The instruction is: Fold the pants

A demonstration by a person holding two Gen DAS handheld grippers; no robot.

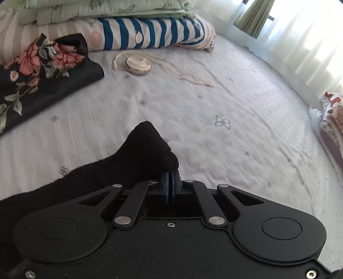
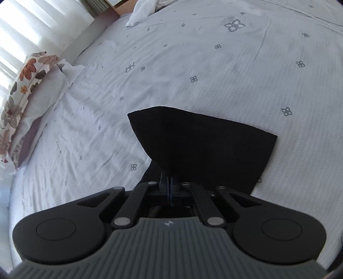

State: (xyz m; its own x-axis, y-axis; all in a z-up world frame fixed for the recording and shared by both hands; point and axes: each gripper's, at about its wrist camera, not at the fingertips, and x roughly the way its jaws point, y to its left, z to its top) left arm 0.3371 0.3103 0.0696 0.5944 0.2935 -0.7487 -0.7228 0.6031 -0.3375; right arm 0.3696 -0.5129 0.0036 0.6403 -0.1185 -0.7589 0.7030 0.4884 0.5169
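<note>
Nearby, a floral garment (image 1: 40, 75) and corded disc (image 1: 138, 64) lie on the bedsheet (image 1: 235, 128).

- Bed (image 1: 214, 111) covered by pale sheet with small flower motifs, lightly creased.
- Sheer white curtains (image 1: 300, 43) along far side, backlit by strong daylight; green drape (image 1: 253, 17) at window.
- Striped blue-and-white pillow (image 1: 150, 32) at head, folded green bedding (image 1: 96, 8) stacked on top.
- Dark floral fabric (image 1: 38, 70) at left.
- Floral pillow (image 2: 23, 85) at bed edge beside curtains.
- Round cream object with cord (image 1: 138, 64) lying on sheet.
</note>
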